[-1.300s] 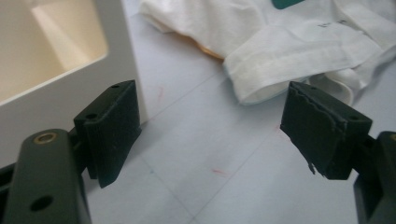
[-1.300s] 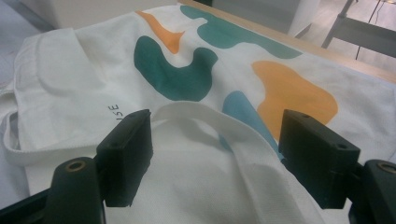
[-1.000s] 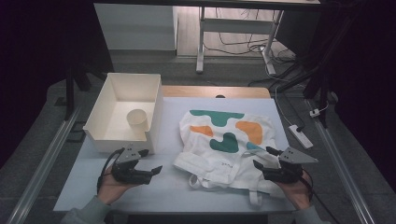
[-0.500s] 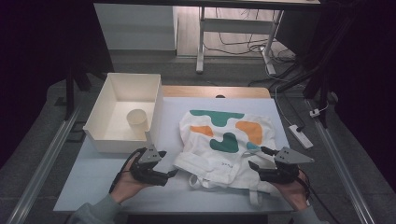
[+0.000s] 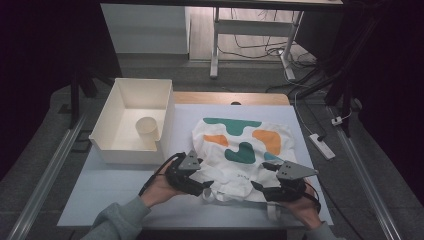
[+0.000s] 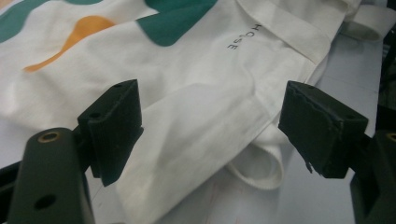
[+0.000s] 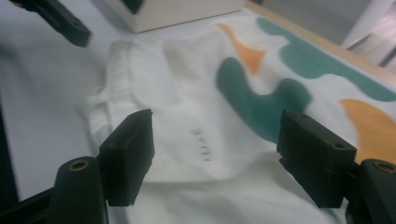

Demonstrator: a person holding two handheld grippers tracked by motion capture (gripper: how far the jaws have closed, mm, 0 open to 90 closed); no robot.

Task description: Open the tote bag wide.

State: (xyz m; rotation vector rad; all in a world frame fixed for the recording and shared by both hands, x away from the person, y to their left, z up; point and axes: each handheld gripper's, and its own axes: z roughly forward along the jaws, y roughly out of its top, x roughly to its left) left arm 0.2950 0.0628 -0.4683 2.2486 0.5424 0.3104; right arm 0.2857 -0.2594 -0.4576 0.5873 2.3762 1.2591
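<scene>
the white table [image 5: 125, 180] carries a white cloth bag [image 5: 245, 155] with green and orange patches, lying flat right of centre, its near edge close to the table's near edge. a cream box [image 5: 131, 150] with a paper cup [image 5: 147, 131] inside sits at the far left, just beside the bag's left corner.

the step in hand looks like the approach to grasp the bag's near edge. the left gripper [image 5: 209, 187] hangs over the near left corner, jaws wide, nothing pinched. the right gripper [image 5: 256, 186] hangs over the near right part, jaws also wide and empty. a strap loop [image 6: 261, 165] lies under the left jaws.

next, each should lower onto a fold and close. open table lies near left; the right edge is tight.
</scene>
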